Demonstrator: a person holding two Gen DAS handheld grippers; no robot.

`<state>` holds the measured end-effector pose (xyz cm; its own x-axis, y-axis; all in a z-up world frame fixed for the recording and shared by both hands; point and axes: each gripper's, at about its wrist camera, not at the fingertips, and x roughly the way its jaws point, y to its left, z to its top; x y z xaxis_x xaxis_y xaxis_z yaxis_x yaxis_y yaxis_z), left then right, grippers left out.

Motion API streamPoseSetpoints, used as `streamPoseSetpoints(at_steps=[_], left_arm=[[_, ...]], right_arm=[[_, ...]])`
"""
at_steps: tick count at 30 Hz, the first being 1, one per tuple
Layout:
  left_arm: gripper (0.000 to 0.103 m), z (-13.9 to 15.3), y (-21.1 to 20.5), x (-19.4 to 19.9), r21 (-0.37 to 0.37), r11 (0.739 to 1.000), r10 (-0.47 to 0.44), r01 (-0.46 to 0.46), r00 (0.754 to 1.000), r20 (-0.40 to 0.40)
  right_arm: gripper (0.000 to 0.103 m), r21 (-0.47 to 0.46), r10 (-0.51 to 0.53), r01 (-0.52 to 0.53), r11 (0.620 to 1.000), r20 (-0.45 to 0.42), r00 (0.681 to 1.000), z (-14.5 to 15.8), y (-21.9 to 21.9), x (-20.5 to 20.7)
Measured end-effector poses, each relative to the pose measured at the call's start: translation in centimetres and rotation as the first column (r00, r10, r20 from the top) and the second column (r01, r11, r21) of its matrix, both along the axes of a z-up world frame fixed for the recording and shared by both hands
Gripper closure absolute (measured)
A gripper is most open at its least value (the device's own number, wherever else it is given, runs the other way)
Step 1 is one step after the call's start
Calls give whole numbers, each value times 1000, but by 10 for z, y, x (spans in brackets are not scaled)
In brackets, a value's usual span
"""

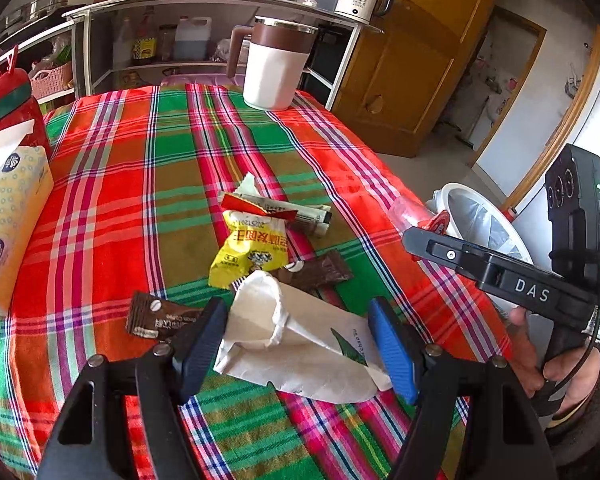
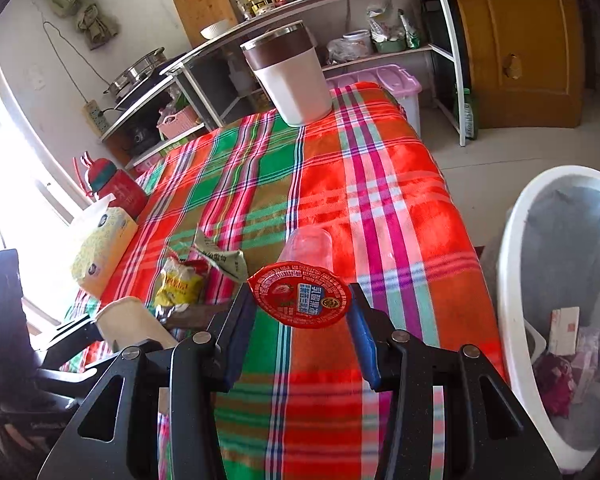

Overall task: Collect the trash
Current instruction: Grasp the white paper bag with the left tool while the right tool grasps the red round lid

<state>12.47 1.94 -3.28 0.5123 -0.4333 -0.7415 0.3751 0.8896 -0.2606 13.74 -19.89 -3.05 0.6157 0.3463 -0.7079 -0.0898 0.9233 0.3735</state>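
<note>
Hiding part of the brown packet (image 1: 162, 318), the left gripper (image 1: 300, 350) stands with jaws apart around a crushed white paper cup (image 1: 296, 340) lying on the plaid tablecloth (image 1: 140, 184). The right gripper (image 2: 302, 334) clamps a clear plastic jelly cup (image 2: 304, 280), red foil lid facing the camera, beside the white bin (image 2: 516, 280).

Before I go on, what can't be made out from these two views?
- Right tool: right wrist view, the cup's red lid hides any pad contact.
- Paper cup: left wrist view, contact with the left tool's pads unclear.
- Bin: cut off by the right edge in the right wrist view.
- Brown wrapper: partly under the paper cup.
</note>
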Motion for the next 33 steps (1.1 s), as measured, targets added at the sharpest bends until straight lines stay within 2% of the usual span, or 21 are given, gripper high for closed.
streamPoseSetpoints(at_steps=[3, 7, 11, 12, 14, 17, 20, 22, 24, 26, 29, 33], left_arm=[[28, 2, -9, -11, -4, 1000, -7, 7, 1000, -3], [28, 9, -17, -33, 55, 998, 24, -28, 998, 62], [26, 14, -12, -48, 74, 989, 121, -126, 990, 77], [23, 17, -9, -52, 67, 987, 142, -148, 986, 82], [20, 16, -4, -54, 61, 976, 206, -209, 977, 55], [20, 6, -3, -50, 26, 964, 265, -264, 964, -28], [20, -4, -3, -45, -51, 947, 310, -317, 945, -107], [20, -10, -7, -41, -50, 936, 340, -349, 930, -143], [20, -12, -13, -40, -50, 929, 357, -366, 924, -137], [21, -17, -16, -37, -38, 916, 390, -400, 907, -160], [21, -15, -18, -36, -63, 898, 422, -436, 893, -158], [32, -18, -19, -36, -56, 879, 461, -474, 873, -158]], right_arm=[[57, 10, 4, -4, 1000, 0, 1000, -1, -3, -12], [57, 30, 13, -13, 999, -7, 1000, -5, -9, -26], [57, 50, 31, -30, 998, -12, 999, -11, -13, -34], [57, 57, 37, -36, 998, -12, 999, -12, -15, -36], [57, 70, 43, -42, 997, -9, 999, -12, -17, -38], [57, 95, 55, -54, 994, 1, 999, -11, -22, -42], [57, 110, 64, -65, 992, 14, 998, -8, -30, -45], [57, 120, 67, -69, 990, 20, 998, -6, -34, -46], [57, 127, 73, -75, 989, 22, 997, -6, -39, -47], [57, 133, 80, -83, 988, 22, 997, -7, -43, -47], [57, 142, 99, -101, 985, 21, 995, -8, -46, -46], [57, 144, 135, -137, 980, 26, 991, -7, -44, -44]])
